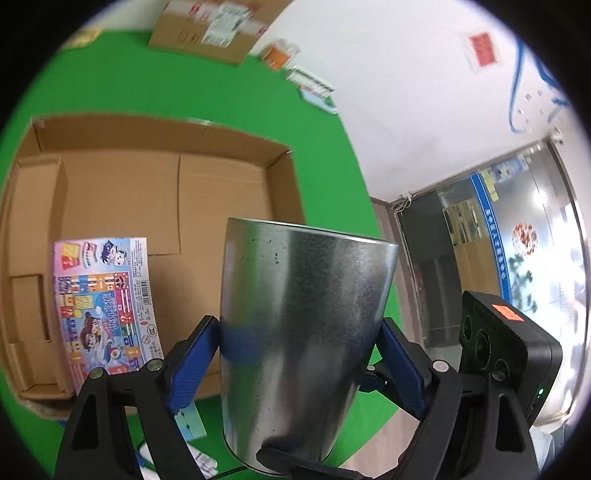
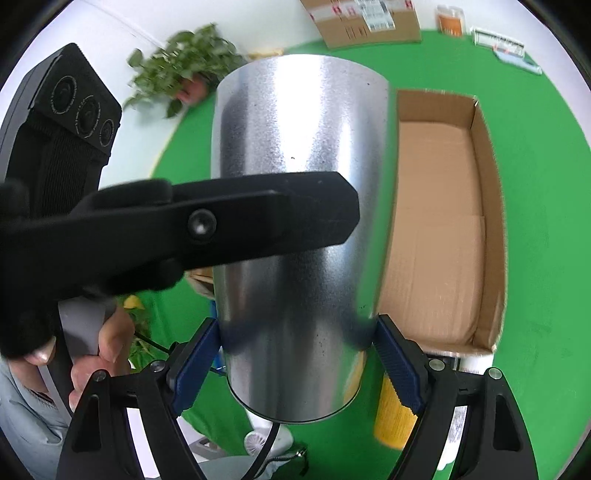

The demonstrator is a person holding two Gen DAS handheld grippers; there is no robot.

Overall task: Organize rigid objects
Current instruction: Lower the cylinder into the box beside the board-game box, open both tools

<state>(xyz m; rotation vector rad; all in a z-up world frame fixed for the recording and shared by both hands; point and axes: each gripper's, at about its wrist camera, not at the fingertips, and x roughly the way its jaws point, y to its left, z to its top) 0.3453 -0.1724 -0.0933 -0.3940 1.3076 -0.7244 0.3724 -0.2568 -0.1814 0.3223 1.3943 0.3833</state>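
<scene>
1. so, the count first: one shiny metal can (image 1: 303, 314), two grippers, one open cardboard box (image 1: 147, 133), one colourful printed carton (image 1: 107, 302), and one taped-up closed cardboard box (image 1: 210, 29) at the far side.
2. smaller stuff: one orange-labelled container (image 1: 277, 55) with a few flat packets beside it that are too blurry to count, one leafy plant (image 2: 181, 62), and one yellow bottle (image 2: 391, 417) low behind the right finger.
3. the left gripper (image 1: 299, 326) is clamped on the can, with blue pads (image 1: 192, 362) pressing both sides and the jaws standing wide.
4. the right gripper (image 2: 295, 328) is clamped on the same can closer to its near end. in the right wrist view a black finger of the left one crosses the can's middle.
5. a hand (image 2: 99, 343) wraps a grey handle at lower left of the right wrist view.
6. the can points away from both cameras, with its wider end far. it sits in front of the open box's near corner, and i can't tell if it touches anything below.
7. the open box has low walls all round. the printed carton lies flat at its near left, and the rest of the floor is bare cardboard, so there's plenty of room.
8. the green surface (image 1: 184, 85) runs wide around the box. the closed box and small items are well apart, along the far edge.
9. the room has a white wall (image 1: 388, 110) behind, and glass doors (image 1: 480, 240) off to the right.
</scene>
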